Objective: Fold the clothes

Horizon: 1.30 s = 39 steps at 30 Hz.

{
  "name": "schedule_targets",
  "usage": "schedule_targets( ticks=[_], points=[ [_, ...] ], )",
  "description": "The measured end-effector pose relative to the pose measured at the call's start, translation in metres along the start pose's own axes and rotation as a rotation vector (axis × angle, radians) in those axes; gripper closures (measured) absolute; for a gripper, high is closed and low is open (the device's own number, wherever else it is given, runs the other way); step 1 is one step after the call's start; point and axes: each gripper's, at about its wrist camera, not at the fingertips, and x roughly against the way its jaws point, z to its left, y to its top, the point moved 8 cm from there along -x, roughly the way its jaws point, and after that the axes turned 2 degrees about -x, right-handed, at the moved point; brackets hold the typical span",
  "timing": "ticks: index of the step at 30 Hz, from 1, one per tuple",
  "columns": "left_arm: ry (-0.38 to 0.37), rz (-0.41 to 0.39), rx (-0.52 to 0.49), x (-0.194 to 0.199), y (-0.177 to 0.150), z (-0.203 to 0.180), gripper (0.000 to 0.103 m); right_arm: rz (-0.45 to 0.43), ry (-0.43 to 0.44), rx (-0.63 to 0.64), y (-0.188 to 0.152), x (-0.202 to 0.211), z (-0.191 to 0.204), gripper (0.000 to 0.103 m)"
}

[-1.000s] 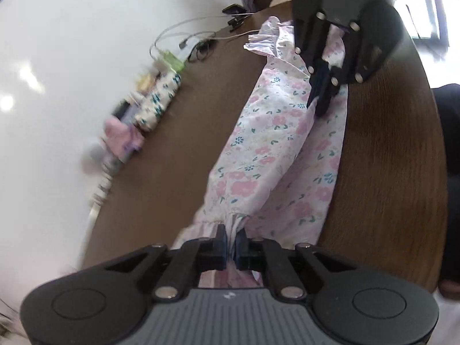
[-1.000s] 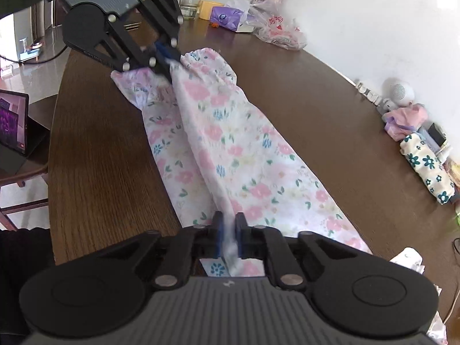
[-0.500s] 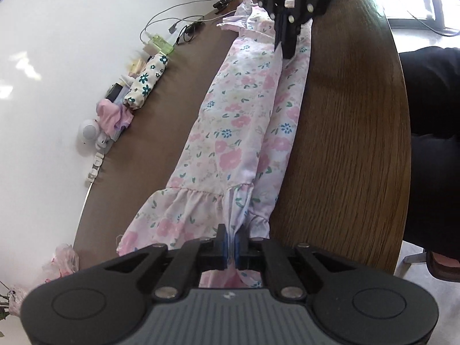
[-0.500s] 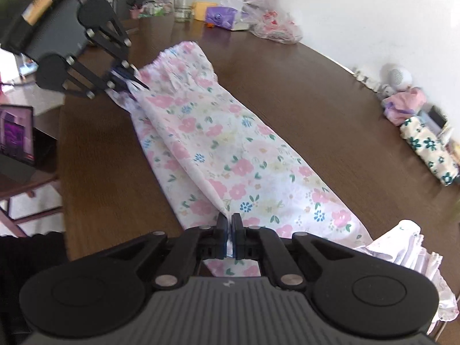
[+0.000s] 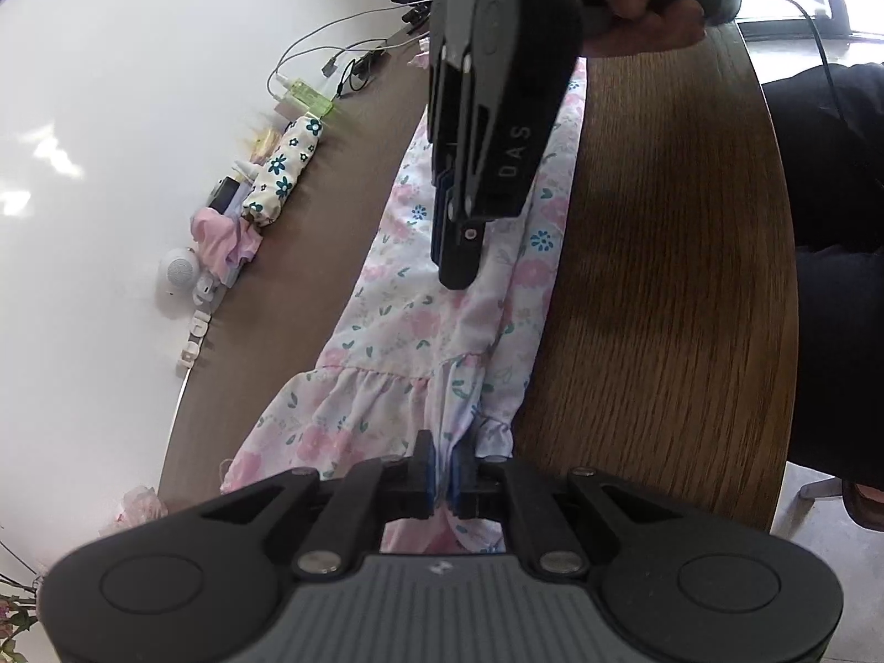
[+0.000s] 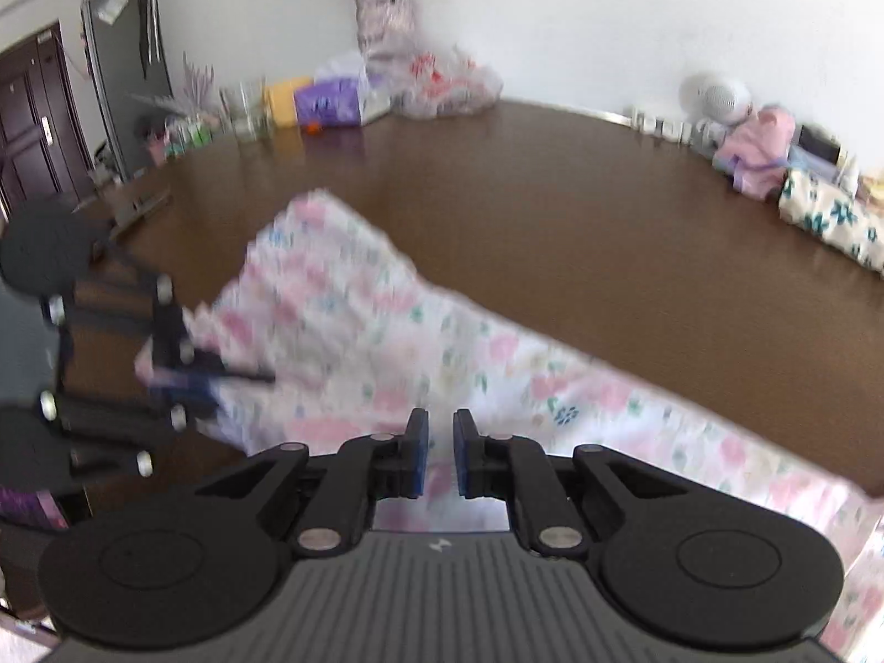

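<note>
A long floral garment [image 5: 409, 326], folded lengthwise, lies along the brown wooden table [image 5: 663, 276]. My left gripper [image 5: 441, 464] is shut on its ruffled hem at the near end. My right gripper [image 5: 456, 271], held by a hand [image 5: 646, 16], hangs close above the middle of the garment with its fingers pointing down. In the right wrist view the right gripper [image 6: 440, 442] has its jaws opening, with a narrow gap between the blue pads and no cloth pinched; the blurred garment [image 6: 387, 342] lies below. My left gripper [image 6: 204, 375] shows at the left, still clamped on the fabric.
Along the wall edge lie a floral pouch [image 5: 284, 174], a pink cloth [image 5: 221, 235], a white round speaker [image 5: 179, 271] and cables [image 5: 342, 61]. A person's dark-clothed legs [image 5: 829, 221] are by the table's right edge. A flower vase [image 6: 384, 22] and plastic bags [image 6: 442, 83] stand at the far end.
My right gripper let go of the garment's far end, rolled, and swept along the garment toward the left gripper. The left gripper kept its grip on the hem.
</note>
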Motion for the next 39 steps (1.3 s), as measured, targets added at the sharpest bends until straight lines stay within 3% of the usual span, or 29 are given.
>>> schedule_targets(
  ticks=[3, 5, 7, 10, 11, 12, 13, 15, 16, 19, 21, 22, 27, 31, 33, 36, 39],
  points=[
    [-0.041, 0.054, 0.029, 0.013, -0.018, 0.013, 0.087, -0.033, -0.02, -0.009, -0.009, 0.007, -0.001, 0.094],
    [-0.044, 0.159, 0.142, 0.028, -0.048, 0.039, 0.087, -0.046, -0.03, -0.019, -0.011, 0.008, -0.001, 0.094],
    [0.029, 0.229, 0.276, 0.047, -0.076, 0.072, 0.087, -0.058, -0.048, -0.006, -0.012, 0.009, 0.002, 0.094],
    [0.217, 0.136, 0.559, 0.078, -0.076, 0.124, 0.086, -0.063, -0.062, 0.003, -0.011, 0.008, 0.004, 0.094],
    [0.284, 0.08, 0.709, 0.084, -0.065, 0.14, 0.082, -0.064, -0.059, -0.001, -0.011, 0.008, 0.004, 0.094],
    [0.286, 0.016, 0.853, 0.084, -0.053, 0.149, 0.073, -0.064, -0.055, -0.005, -0.011, 0.008, 0.003, 0.094],
    [0.237, -0.064, 0.986, 0.078, -0.038, 0.151, 0.065, -0.065, -0.051, -0.011, -0.011, 0.008, 0.002, 0.094],
    [0.091, -0.172, 1.124, 0.054, -0.004, 0.139, 0.064, -0.067, -0.046, -0.029, -0.011, 0.008, 0.001, 0.094],
    [0.062, -0.187, 1.143, 0.04, 0.011, 0.131, 0.066, -0.069, -0.047, -0.035, -0.011, 0.008, 0.001, 0.094],
    [0.189, -0.079, 1.107, 0.0, 0.031, 0.113, 0.081, -0.079, -0.062, -0.038, -0.012, 0.009, 0.002, 0.094],
    [0.228, -0.038, 1.162, -0.017, 0.029, 0.11, 0.084, -0.087, -0.075, -0.038, -0.014, 0.01, 0.004, 0.094],
    [0.219, -0.026, 1.222, -0.025, 0.024, 0.11, 0.084, -0.091, -0.08, -0.04, -0.014, 0.01, 0.004, 0.094],
    [0.206, 0.06, 1.33, -0.054, -0.008, 0.096, 0.09, -0.098, -0.082, -0.048, -0.015, 0.011, 0.004, 0.094],
    [0.189, 0.044, 1.415, -0.053, -0.03, 0.091, 0.09, -0.061, -0.062, -0.107, -0.01, 0.018, -0.004, 0.094],
    [0.213, 0.043, 1.388, -0.051, -0.028, 0.088, 0.09, -0.116, -0.054, -0.126, 0.005, 0.029, -0.008, 0.094],
    [0.243, 0.046, 1.362, -0.051, -0.025, 0.085, 0.089, -0.173, -0.122, -0.095, 0.033, 0.025, -0.013, 0.094],
    [0.244, 0.033, 1.379, -0.051, -0.026, 0.084, 0.089, -0.121, -0.174, -0.09, 0.036, -0.003, -0.026, 0.094]
  ],
)
